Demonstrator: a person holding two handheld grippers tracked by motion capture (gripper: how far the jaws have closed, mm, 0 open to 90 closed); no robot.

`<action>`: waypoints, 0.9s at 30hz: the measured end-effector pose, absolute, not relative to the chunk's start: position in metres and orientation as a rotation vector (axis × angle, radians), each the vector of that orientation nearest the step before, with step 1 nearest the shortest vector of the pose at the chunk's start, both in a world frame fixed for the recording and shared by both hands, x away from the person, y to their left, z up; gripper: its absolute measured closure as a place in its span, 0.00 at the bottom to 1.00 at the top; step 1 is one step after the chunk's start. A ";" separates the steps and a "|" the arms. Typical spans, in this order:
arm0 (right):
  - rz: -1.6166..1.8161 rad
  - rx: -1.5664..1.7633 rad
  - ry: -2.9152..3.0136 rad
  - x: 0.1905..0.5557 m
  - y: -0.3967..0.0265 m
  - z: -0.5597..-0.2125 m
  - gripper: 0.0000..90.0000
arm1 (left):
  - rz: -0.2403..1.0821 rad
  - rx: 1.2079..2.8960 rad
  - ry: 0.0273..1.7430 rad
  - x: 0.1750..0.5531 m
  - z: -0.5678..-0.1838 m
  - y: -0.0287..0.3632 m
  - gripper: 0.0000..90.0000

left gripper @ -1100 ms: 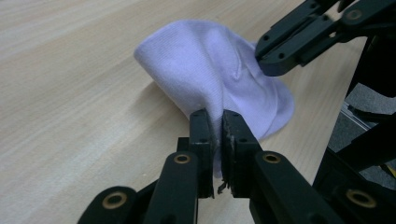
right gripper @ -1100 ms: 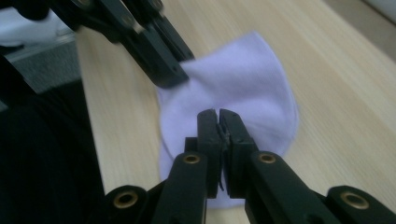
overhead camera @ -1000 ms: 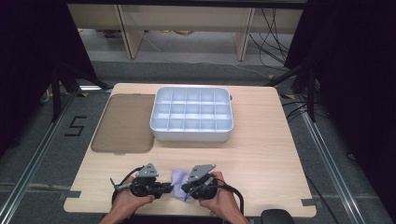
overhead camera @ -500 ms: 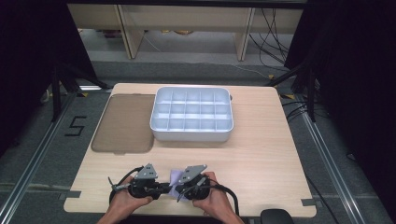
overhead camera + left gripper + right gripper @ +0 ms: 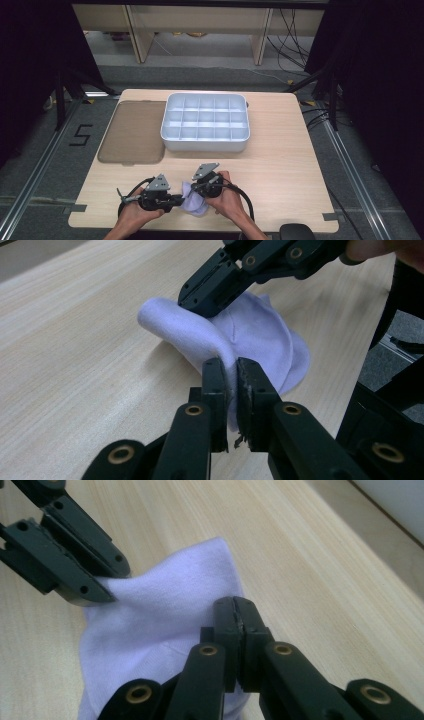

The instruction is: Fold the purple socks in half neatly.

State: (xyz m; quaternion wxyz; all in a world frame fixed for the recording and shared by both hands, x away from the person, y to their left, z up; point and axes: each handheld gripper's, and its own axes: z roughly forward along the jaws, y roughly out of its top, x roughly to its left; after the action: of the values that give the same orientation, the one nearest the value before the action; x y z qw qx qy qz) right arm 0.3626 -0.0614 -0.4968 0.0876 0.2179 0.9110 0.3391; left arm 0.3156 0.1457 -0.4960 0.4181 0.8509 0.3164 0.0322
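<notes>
- Left gripper (image 5: pixel 231 374) is clamped on a fold of the lilac cloth (image 5: pixel 260 335) for me, jaws pinching it.
- Right gripper (image 5: pixel 235 611) bites the same cloth's other edge.
- Cloth sits bunched near my edge of the table (image 5: pixel 280 165), between both hands.
- Beyond it: white divided tray (image 5: pixel 205 123), grey mat (image 5: pixel 132 132) beside.

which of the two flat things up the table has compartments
The white tray, right of the two. Its inside is split by dividers into a grid of small cells. The brown mat beside it on the left is a plain flat sheet with no walls.
</notes>
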 end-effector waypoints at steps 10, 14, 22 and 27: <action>1.088 0.716 2.687 0.337 -0.095 -0.474 0.98 | 0.096 2.141 0.779 0.315 -0.495 0.148 0.91; 1.009 0.717 2.755 0.339 -0.097 -0.491 0.98 | 0.105 2.149 0.766 0.314 -0.493 0.147 0.91; 1.010 0.735 2.755 0.347 -0.094 -0.497 0.98 | 0.122 2.130 0.740 0.310 -0.490 0.135 0.91; 1.024 0.744 2.753 0.347 -0.095 -0.498 0.98 | 0.117 2.130 0.722 0.310 -0.489 0.122 0.91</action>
State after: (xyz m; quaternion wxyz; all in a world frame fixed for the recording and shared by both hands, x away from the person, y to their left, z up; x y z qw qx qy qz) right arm 0.3469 -0.0947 -0.4980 0.0558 0.2453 0.9071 0.3376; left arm 0.3095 0.1221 -0.4889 0.4302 0.8538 0.2893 0.0468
